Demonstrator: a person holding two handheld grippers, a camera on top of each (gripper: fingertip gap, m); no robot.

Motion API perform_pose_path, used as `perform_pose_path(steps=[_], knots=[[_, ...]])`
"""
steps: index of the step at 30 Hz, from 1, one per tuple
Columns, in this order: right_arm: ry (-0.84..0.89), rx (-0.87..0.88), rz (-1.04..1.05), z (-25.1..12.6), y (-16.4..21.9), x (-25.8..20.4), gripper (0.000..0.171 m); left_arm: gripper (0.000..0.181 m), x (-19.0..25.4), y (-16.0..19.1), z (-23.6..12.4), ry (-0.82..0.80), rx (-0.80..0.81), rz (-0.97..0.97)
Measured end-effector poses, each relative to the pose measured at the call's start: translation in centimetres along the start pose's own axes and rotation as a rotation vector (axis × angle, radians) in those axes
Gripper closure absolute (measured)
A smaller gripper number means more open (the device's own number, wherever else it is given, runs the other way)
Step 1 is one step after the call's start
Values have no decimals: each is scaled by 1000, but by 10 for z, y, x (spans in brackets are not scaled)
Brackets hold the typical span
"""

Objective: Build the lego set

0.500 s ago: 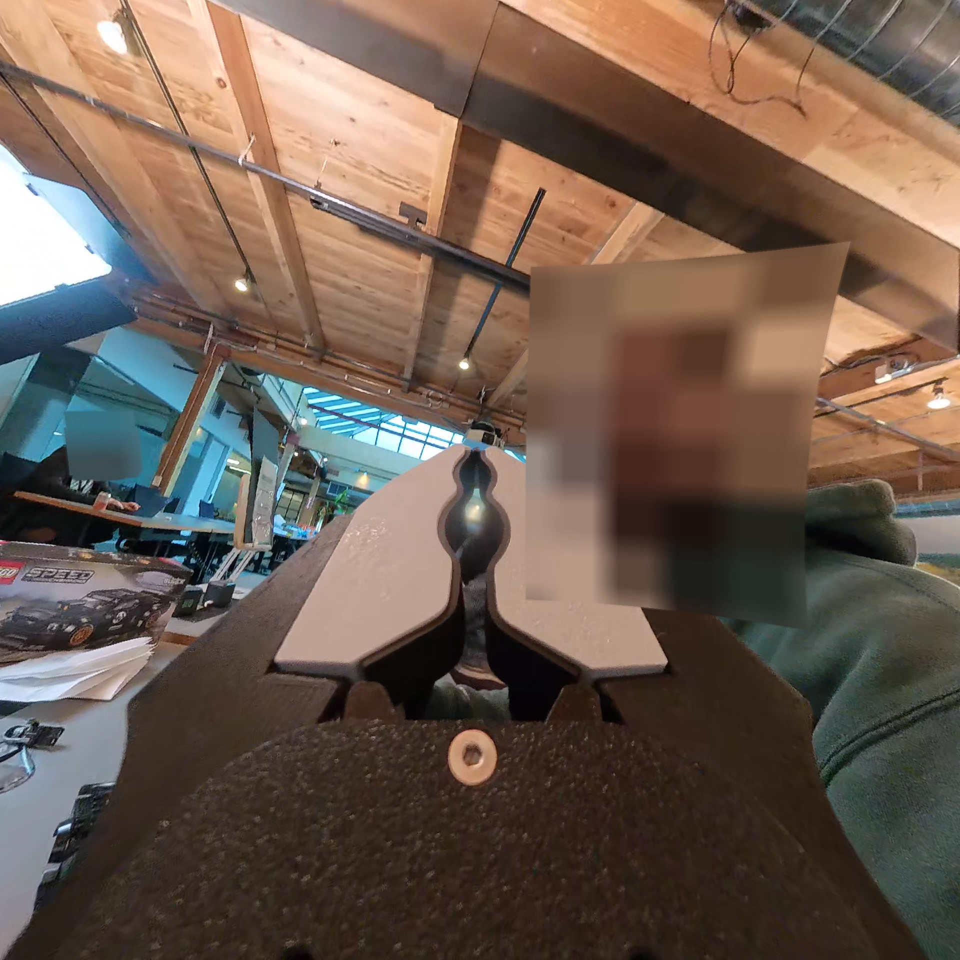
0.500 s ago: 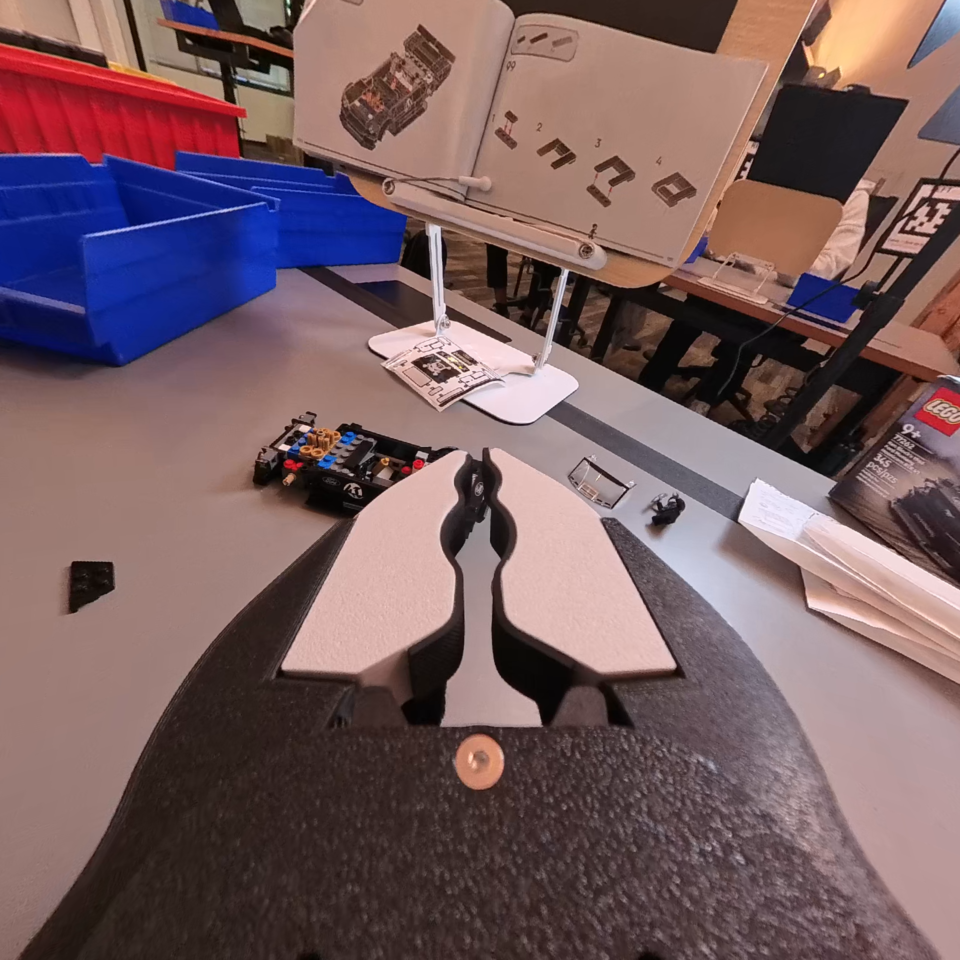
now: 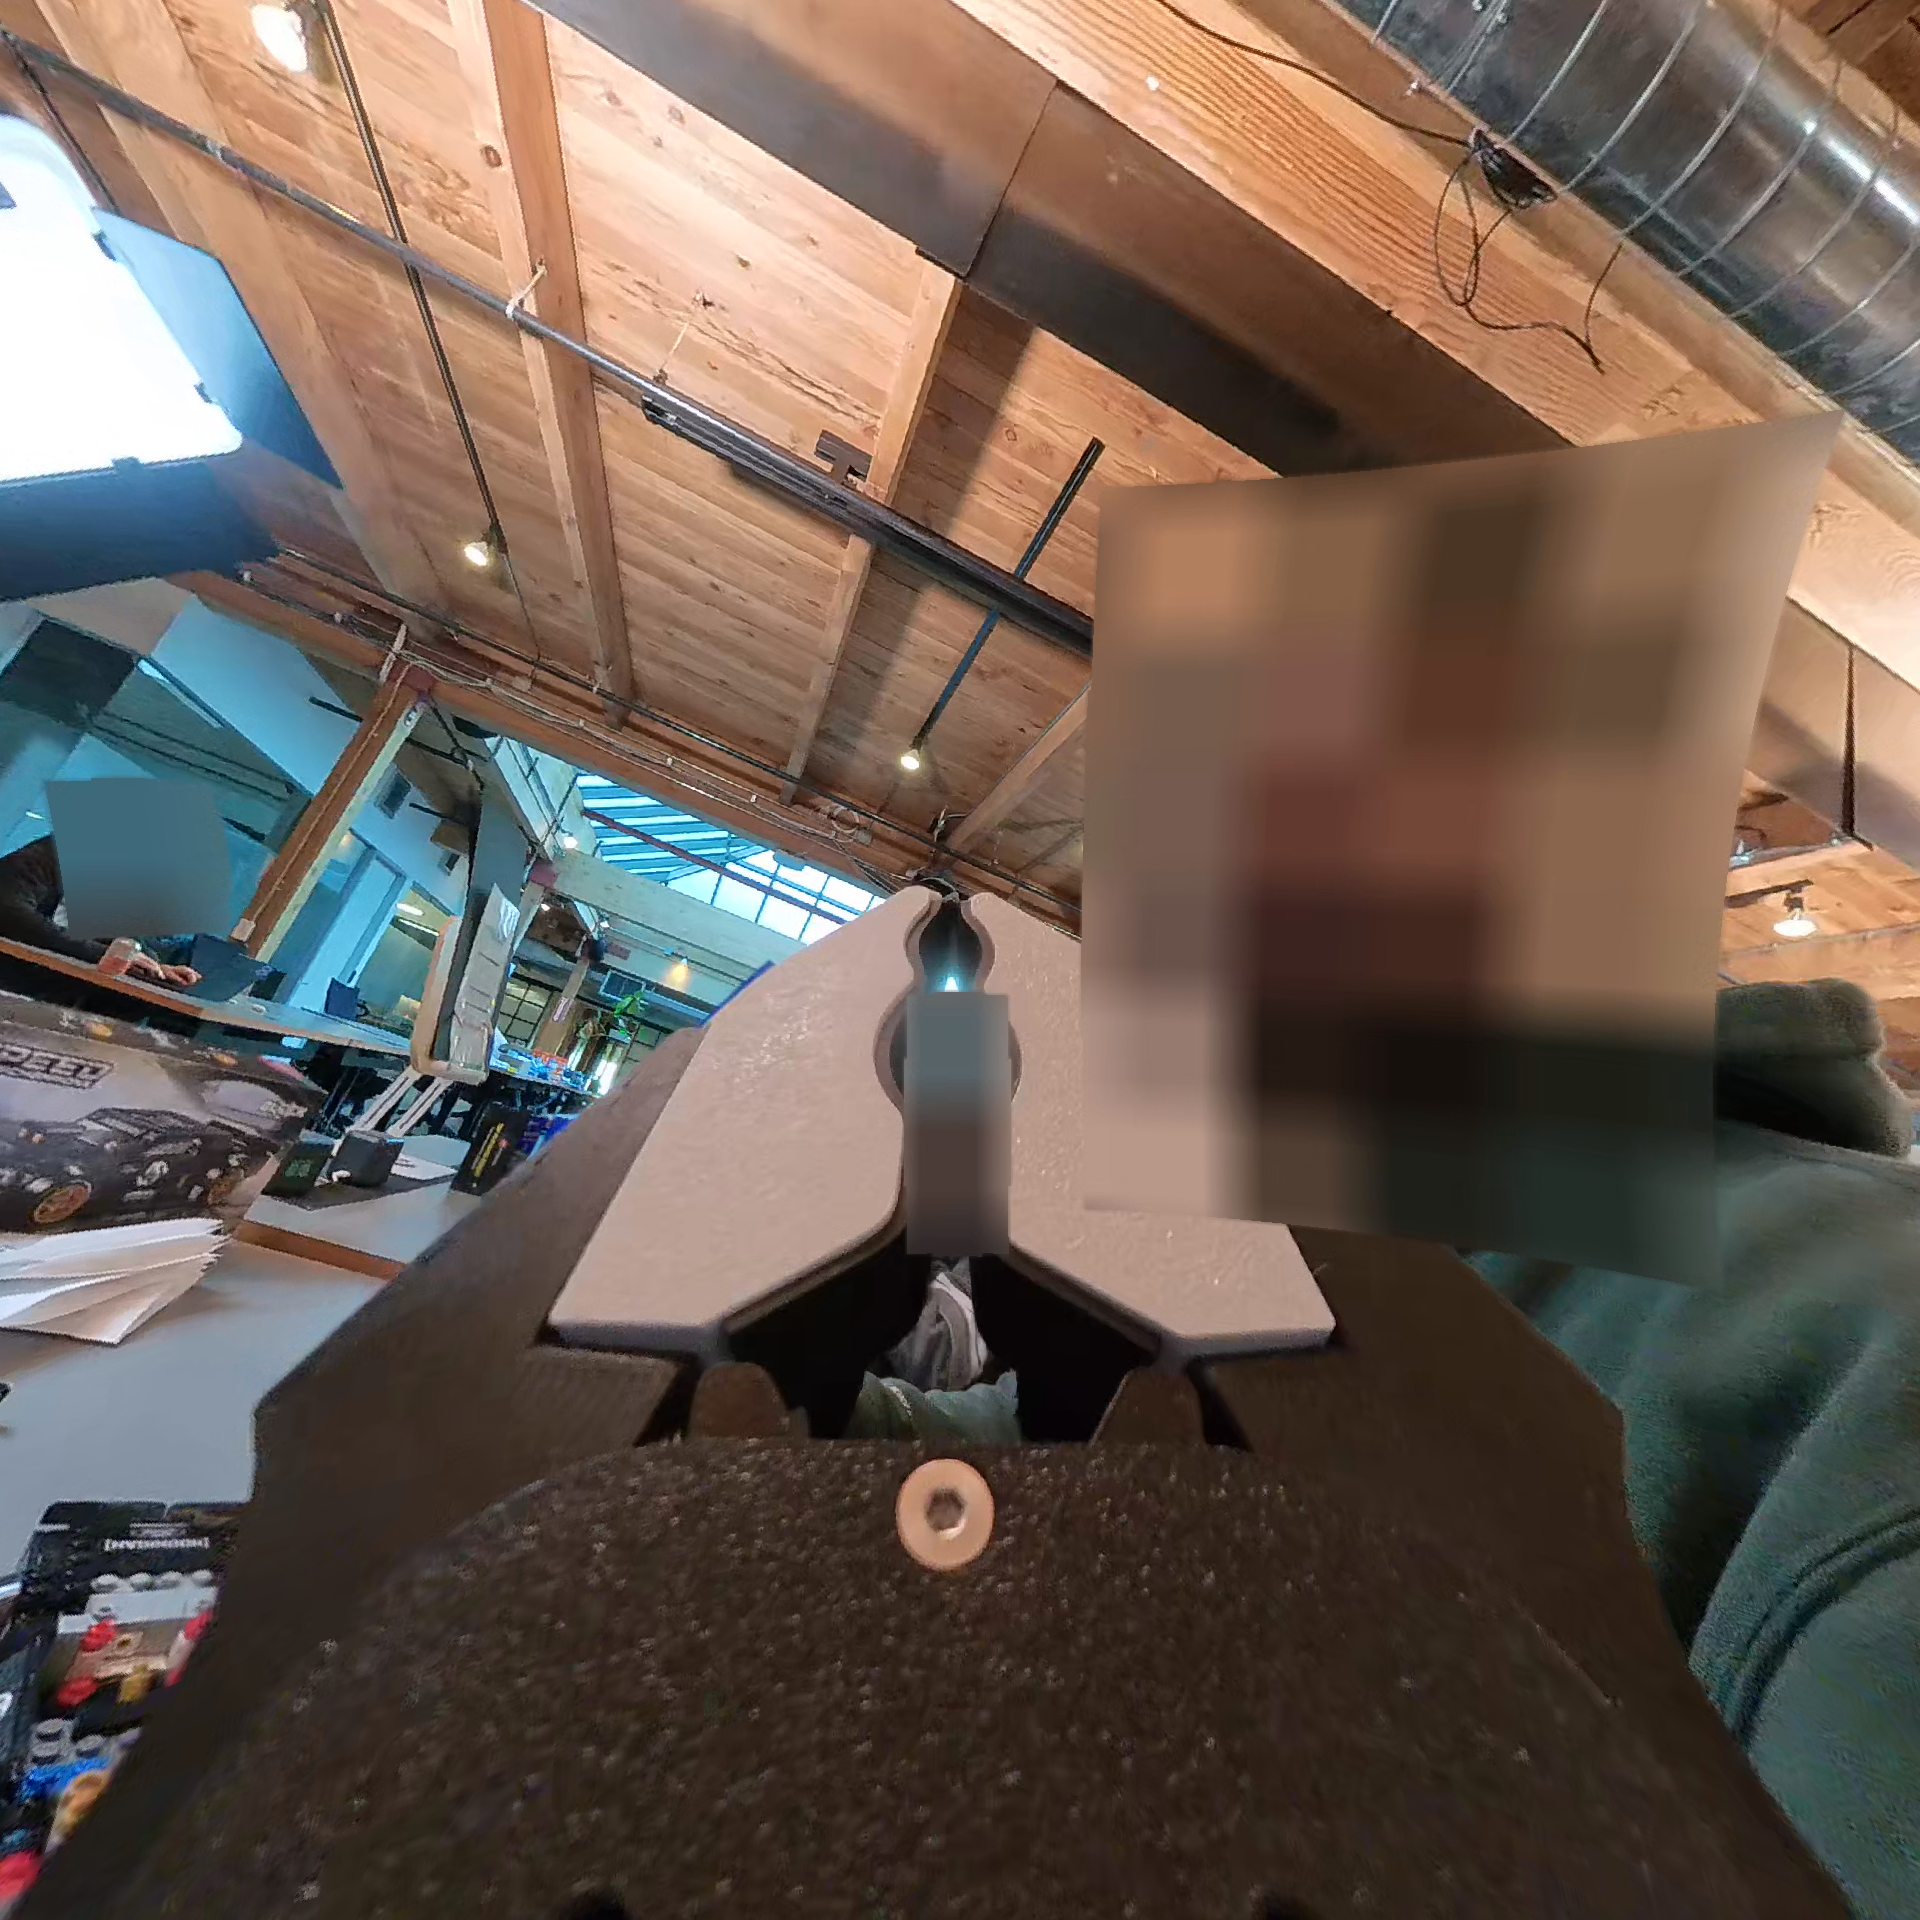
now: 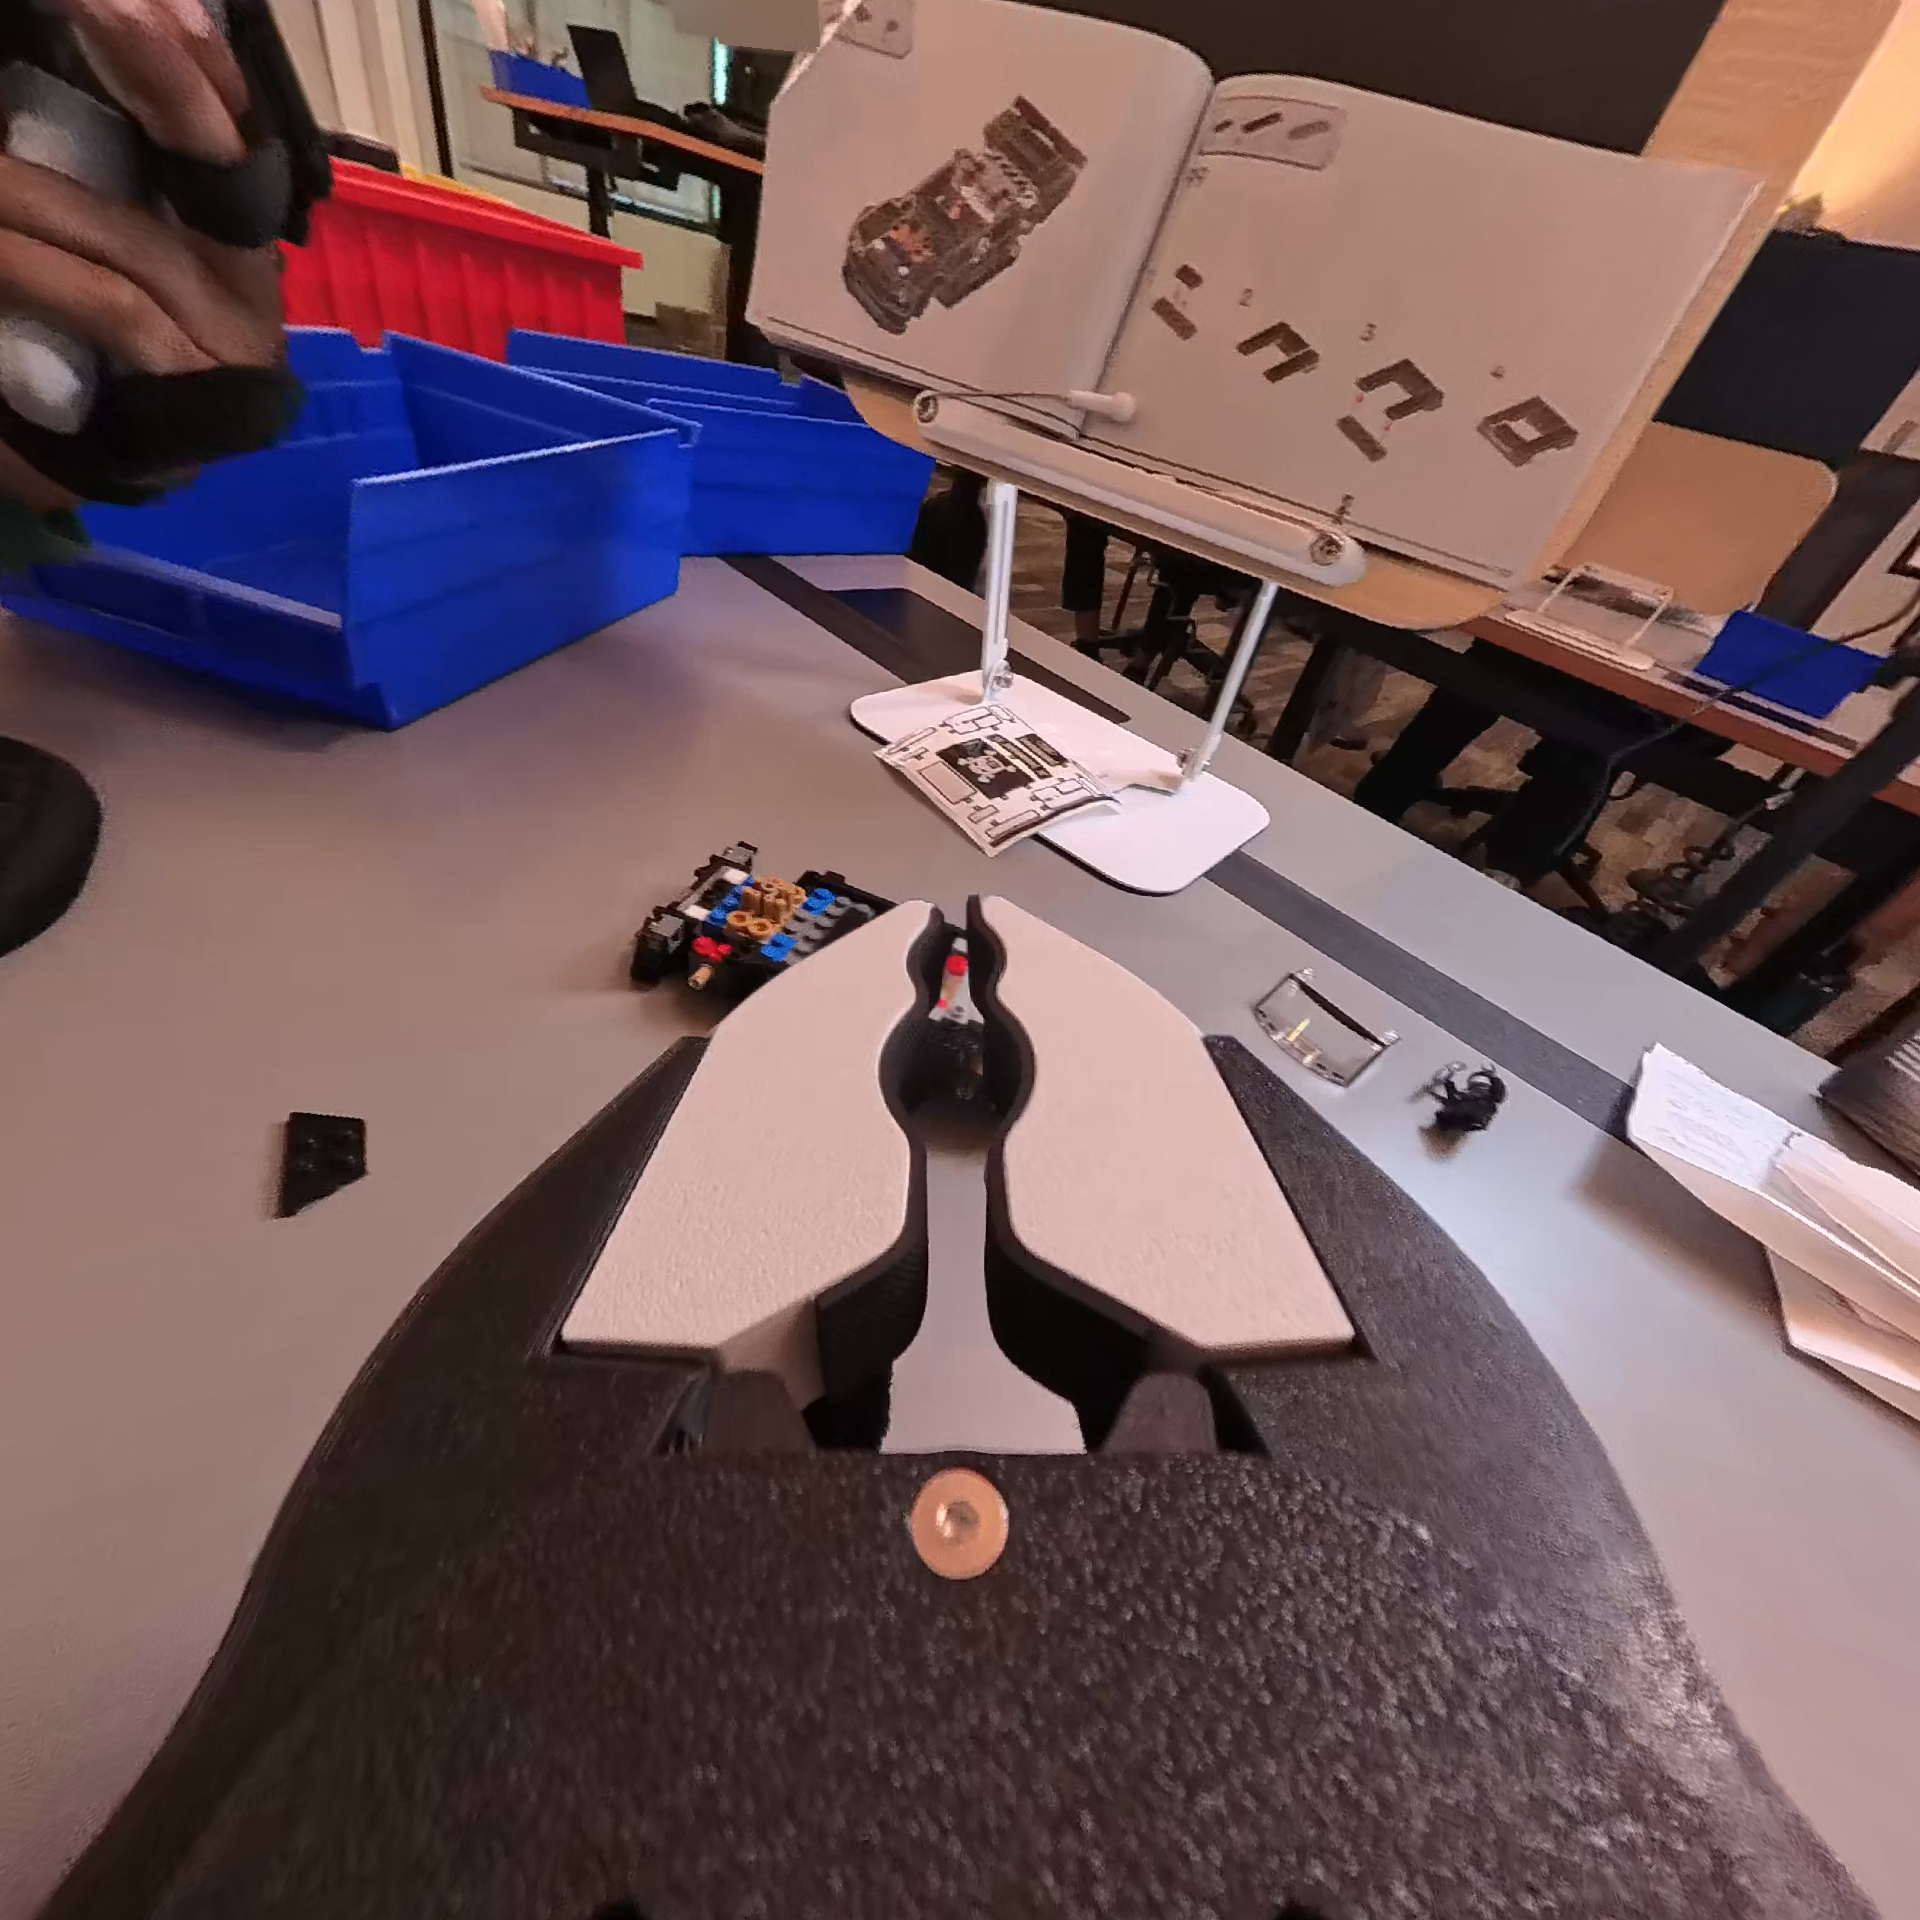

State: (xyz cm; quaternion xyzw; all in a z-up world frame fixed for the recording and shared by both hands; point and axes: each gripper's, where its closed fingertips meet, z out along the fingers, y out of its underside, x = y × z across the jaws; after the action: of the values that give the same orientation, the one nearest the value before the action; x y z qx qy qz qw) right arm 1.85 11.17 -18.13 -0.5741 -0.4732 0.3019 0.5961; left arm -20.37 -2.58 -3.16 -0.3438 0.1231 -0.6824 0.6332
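The partly built black Lego car (image 4: pixel 748 920) lies on the grey table (image 4: pixel 416 935), just beyond the tips of my right gripper (image 4: pixel 954 909). That gripper is shut and empty and hovers above the table, and some car parts show through the gap between its fingers. My left gripper (image 3: pixel 945 904) is shut and empty and points up at the wooden ceiling. The car also shows at the bottom left of the left wrist view (image 3: pixel 94 1662). A black wedge plate (image 4: pixel 322 1158) lies to the left, and a clear windscreen piece (image 4: pixel 1320 1023) and a small black piece (image 4: pixel 1465 1091) lie to the right.
An open instruction booklet (image 4: pixel 1195 270) rests on a white stand with a sticker sheet (image 4: pixel 997 774) at its base. Blue bins (image 4: pixel 468 540) and a red bin (image 4: pixel 447 270) stand at the back left. White paper bags (image 4: pixel 1787 1205) lie at the right. A hand (image 4: pixel 125 239) is at the top left. Left tips to right tips: about 30 cm.
My right gripper has moved forward towards the car, and a hand has come into its view at the top left. The left wrist view has shifted, and the car now shows at its bottom left.
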Motion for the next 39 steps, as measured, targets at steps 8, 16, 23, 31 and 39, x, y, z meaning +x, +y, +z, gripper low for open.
perform_pose_path(steps=[8, 16, 23, 31, 39], knots=[[-136, 96, 138, 12, -35, -34, 167, 180, -7, 40, 19, 38, -24, -99], [-275, 164, 115, 20, -71, -72, 166, 180, -22, 81, 45, 40, -30, -213], [-337, 162, 42, 17, -66, -91, 154, 180, -36, 120, 55, 35, -39, -359], [-389, 177, 14, 23, -73, -97, 148, 180, -47, 130, 49, 5, -32, -412], [-433, 207, -40, 40, -91, -104, 148, 180, -52, 128, 42, -2, -8, -441]])
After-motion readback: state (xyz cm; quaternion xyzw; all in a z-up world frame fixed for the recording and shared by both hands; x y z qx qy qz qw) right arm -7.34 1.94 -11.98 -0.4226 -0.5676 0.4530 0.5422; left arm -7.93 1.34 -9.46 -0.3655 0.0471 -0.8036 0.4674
